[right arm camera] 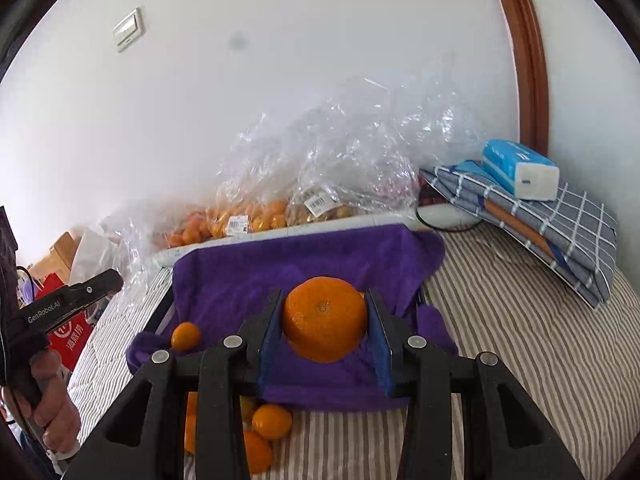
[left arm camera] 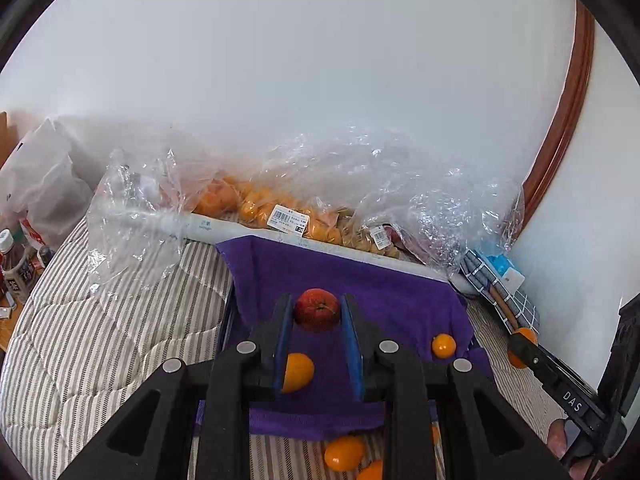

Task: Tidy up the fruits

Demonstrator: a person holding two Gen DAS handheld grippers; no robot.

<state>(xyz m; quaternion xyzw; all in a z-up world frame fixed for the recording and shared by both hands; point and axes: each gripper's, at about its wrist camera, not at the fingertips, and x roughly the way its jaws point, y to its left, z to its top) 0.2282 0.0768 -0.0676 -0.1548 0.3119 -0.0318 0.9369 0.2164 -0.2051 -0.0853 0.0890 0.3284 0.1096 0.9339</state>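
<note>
In the left wrist view the left claw [left arm camera: 317, 316] is clamped on a small round red apple [left arm camera: 317, 310] at frame centre, its blue pads pressing both flanks so the fruit hangs clear above the purple towel [left arm camera: 384, 300] spread over a tray-like frame on the striped bed [left arm camera: 100, 340]; a grip across the widest part seems chosen to keep the smooth skin from slipping. In the right wrist view the right claw [right arm camera: 325, 320] is likewise shut on a large flattened orange mandarin [right arm camera: 325, 318], stem scar facing the camera, carried over the same towel; its jaws stand wider simply because this fruit is broader. The towel probably serves as a soft sorting ground, so that round fruit neither bruises nor rolls off; a small orange kumquat-like fruit [left arm camera: 443, 346] sits at its lower right in the left view, and another [left arm camera: 298, 372] lies below the apple, partly hidden by a claw finger. A few more small orange fruits [right arm camera: 272, 422] lie loose on the striped bedding at the bottom of the right view, likely still waiting to be sorted. Along the wall, across the middle of both frames, crumpled clear plastic bags [left arm camera: 280, 208] with price labels hold more orange fruit, presumably the source; at the right of the right view a blue tissue pack [right arm camera: 520, 170] rests on folded checked cloth [right arm camera: 560, 232], well apart from the work.
</note>
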